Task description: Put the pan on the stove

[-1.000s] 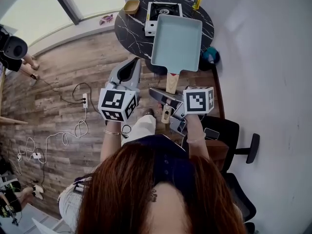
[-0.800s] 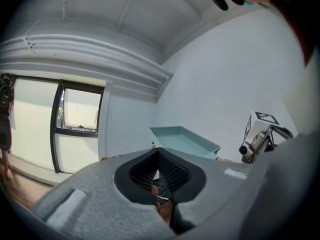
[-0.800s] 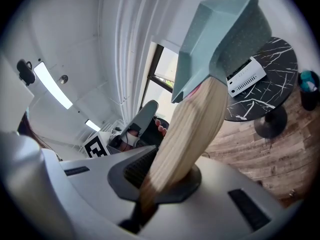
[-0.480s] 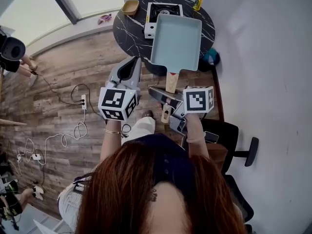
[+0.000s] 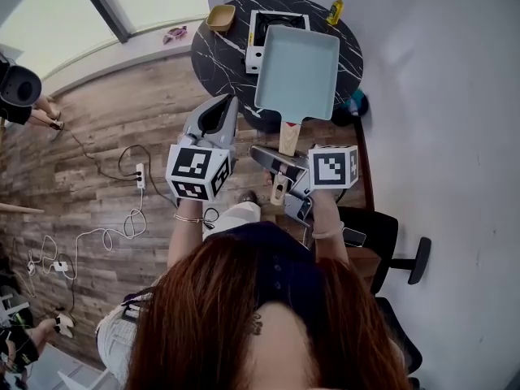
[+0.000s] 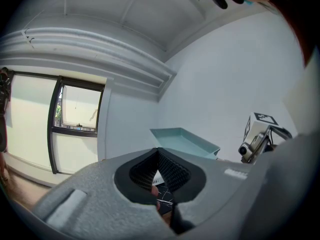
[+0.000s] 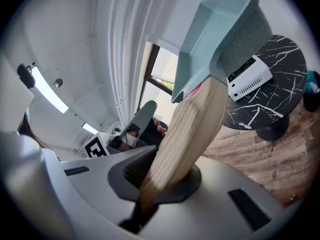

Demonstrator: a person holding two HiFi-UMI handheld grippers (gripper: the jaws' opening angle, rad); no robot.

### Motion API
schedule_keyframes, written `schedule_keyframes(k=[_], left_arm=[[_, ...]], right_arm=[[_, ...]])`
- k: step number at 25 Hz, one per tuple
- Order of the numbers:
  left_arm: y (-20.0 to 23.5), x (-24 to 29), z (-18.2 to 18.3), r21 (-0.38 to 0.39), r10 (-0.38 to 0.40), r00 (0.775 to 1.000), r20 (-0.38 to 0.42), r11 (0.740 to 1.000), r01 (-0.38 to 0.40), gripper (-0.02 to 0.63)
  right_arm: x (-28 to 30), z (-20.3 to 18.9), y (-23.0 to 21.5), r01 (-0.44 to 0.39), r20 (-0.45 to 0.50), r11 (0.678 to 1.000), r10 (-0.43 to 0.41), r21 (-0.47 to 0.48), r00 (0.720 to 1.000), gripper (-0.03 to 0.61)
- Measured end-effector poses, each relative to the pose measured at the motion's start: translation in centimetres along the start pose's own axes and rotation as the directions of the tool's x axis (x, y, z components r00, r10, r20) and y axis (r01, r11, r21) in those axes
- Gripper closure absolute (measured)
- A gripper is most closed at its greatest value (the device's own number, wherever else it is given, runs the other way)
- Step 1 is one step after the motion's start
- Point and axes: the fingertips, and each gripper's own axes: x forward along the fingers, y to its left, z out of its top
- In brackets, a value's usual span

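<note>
**Stiff pan, carried by its handle**

The right tongs (image 5: pixel 279 162) are clamping the pale wooden handle (image 5: pixel 288 135) of the rectangular pale-teal metal pan (image 5: pixel 296 71). The pan is hanging over the round black marble worktop (image 5: pixel 218 55), with the white tabletop stove (image 5: pixel 253 49) showing at its eleven o'clock. Rigid and likely front-heavy, it is demanding a firm handle hold. The left tongs (image 5: pixel 214 119) are sitting shut and empty.

A yellow bottle (image 5: pixel 335 8) and a wooden bowl (image 5: pixel 218 16) stand on the round black marble bench (image 5: pixel 219 55), upper centre; white cables (image 5: pixel 122 218) trail across the wooden floor (image 5: pixel 97 136), left.
</note>
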Motion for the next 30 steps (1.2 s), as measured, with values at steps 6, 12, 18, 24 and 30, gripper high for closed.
schedule_keyframes(k=[6,12,18,24,30], left_arm=[[1.2,0.7,0.1,0.005,-0.008,1.000,0.010,1.000,0.008,0.603],[2.4,1.4,0.0,0.000,-0.024,1.000,0.013,1.000,0.024,0.603],[6.0,3.7,0.1,-0.015,-0.045,0.999,-0.004,0.999,0.045,0.603],[7.4,4.1,0.0,-0.017,-0.049,0.999,-0.005,0.999,0.049,0.603],[8.1,5.0,0.4,-0.023,-0.058,0.998,-0.003,0.998,0.058,0.603]], right_arm=[[1.0,1.0,-0.3,-0.006,0.011,1.000,0.006,-0.008,1.000,0.560],[2.2,2.0,-0.7,-0.002,0.025,1.000,0.002,0.003,1.000,0.560],[5.2,4.8,-1.7,0.019,0.026,0.999,-0.020,0.027,0.999,0.558],[6.2,5.4,-1.7,0.026,0.028,0.999,-0.027,0.030,0.999,0.558],[6.7,6.2,-2.1,0.032,0.036,0.999,-0.033,0.038,0.999,0.558]])
